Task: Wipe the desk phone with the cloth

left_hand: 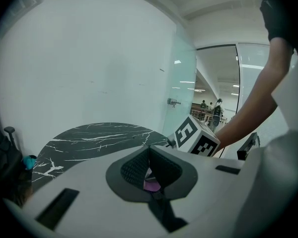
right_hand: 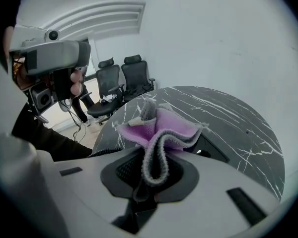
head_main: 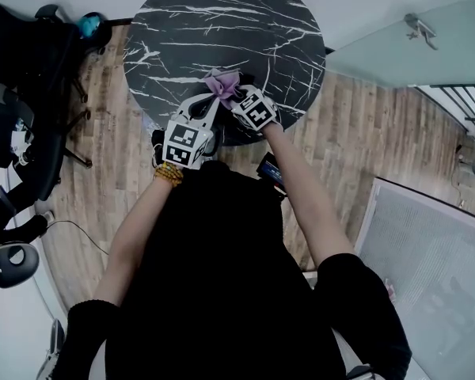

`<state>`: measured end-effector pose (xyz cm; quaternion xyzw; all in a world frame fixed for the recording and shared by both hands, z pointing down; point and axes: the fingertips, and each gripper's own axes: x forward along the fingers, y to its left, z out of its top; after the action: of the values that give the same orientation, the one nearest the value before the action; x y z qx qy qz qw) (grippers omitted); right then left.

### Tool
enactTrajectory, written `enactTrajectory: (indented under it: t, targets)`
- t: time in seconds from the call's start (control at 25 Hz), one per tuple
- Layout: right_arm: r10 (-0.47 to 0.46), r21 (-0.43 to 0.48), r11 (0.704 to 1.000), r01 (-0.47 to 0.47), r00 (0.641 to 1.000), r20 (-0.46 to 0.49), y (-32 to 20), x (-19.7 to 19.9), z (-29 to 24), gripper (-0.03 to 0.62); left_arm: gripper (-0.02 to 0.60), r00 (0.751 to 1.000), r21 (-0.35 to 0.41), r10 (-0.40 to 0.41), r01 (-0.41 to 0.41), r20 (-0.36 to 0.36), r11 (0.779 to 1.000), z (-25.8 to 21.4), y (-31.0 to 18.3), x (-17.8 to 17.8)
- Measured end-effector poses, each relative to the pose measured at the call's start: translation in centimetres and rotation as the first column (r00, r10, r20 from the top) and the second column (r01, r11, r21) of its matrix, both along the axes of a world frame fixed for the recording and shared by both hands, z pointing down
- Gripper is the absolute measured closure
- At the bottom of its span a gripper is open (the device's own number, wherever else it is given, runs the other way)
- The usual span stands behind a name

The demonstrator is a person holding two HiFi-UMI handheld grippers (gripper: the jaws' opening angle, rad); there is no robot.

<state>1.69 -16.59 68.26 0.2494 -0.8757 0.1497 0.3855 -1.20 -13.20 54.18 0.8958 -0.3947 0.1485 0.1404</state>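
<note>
Right claw (right_hand: 150, 176) is clamped on the purple cloth (right_hand: 164, 128) bunched right ahead of it. Left claw (left_hand: 150, 175) looks pinched on a corner too.

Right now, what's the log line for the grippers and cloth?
left gripper: shut on cloth | right gripper: shut on cloth | cloth: bunched, over table

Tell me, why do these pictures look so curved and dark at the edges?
Head view: a wide lens, so the floor planks curve around the marble table; the light is even, with no hard shadows. Left gripper view: a fisheye circle with black corners, and the pale wall is evenly bright. Right gripper view: the same dark rim; the cloth up close is crisp, the office chairs behind look bent.
</note>
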Motion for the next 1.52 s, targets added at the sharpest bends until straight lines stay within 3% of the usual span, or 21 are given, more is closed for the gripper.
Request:
enactTrajectory:
  t: [1.0, 1.52]
  targets:
    - [-0.019, -0.05, 0.999, 0.019, 1.0, 0.002, 2.8, -0.4, 1.3, 0.539, 0.568, 1.0, -0.006, -0.022, 0.022, -0.019, 1.0, 0.0, 0.1, -0.3]
    - [-0.072, -0.1, 0.992, 0.072, 0.997, 0.002, 4.7, -0.8, 2.1, 0.539, 0.568, 0.999, -0.018, -0.02, 0.02, -0.037, 1.0, -0.1, 0.6, -0.2]
